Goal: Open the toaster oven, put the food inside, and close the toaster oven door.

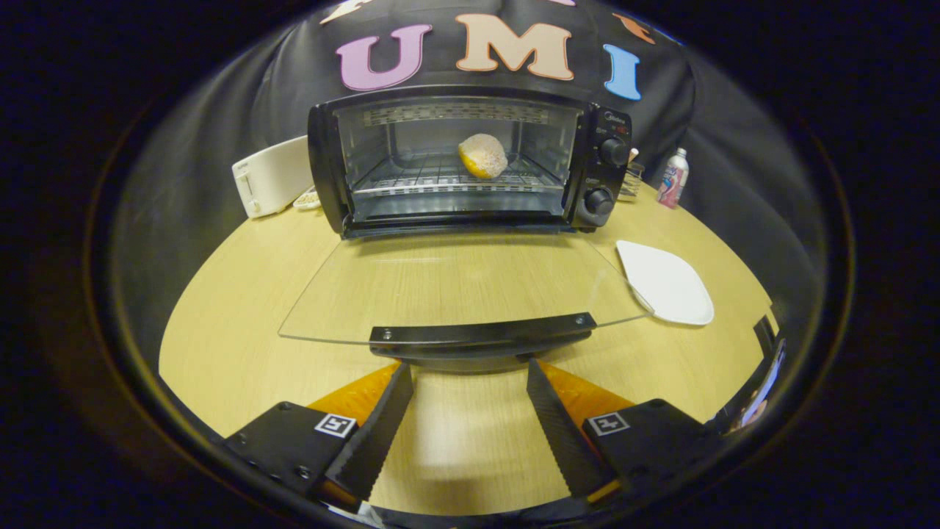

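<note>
Oven open, food already sitting on the rack inside, plate bare on the desk, jaws of the gripper spread wide, empty, just short of the door handle; only closing left, by the look of it.

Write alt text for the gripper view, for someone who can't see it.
A toaster oven stands on a wooden table with its glass door folded down flat and a round piece of food on the rack inside. The open gripper sits just short of the door's handle, holding nothing. A white plate lies right of the door.
</note>
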Demonstrator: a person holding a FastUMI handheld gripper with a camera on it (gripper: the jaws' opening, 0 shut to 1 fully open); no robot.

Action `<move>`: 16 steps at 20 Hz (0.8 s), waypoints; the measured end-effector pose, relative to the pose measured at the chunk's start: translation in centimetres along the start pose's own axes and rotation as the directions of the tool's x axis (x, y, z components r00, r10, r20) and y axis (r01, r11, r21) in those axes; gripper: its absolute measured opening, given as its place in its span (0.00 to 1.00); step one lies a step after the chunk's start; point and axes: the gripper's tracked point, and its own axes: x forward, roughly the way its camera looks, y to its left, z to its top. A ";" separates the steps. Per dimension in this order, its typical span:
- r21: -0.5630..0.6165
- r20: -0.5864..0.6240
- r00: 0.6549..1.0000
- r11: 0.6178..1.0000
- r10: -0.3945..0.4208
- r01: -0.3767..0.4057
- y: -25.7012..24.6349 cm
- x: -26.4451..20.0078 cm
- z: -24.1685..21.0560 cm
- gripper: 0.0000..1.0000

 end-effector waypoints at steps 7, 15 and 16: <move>0.013 0.048 0.999 1.000 -0.006 0.005 -0.1 -0.9 1.5 0.98; 0.048 0.164 0.986 0.998 0.029 -0.038 0.1 -1.4 5.4 0.99; 0.042 0.177 0.983 0.998 0.038 -0.046 0.2 -1.3 6.0 0.99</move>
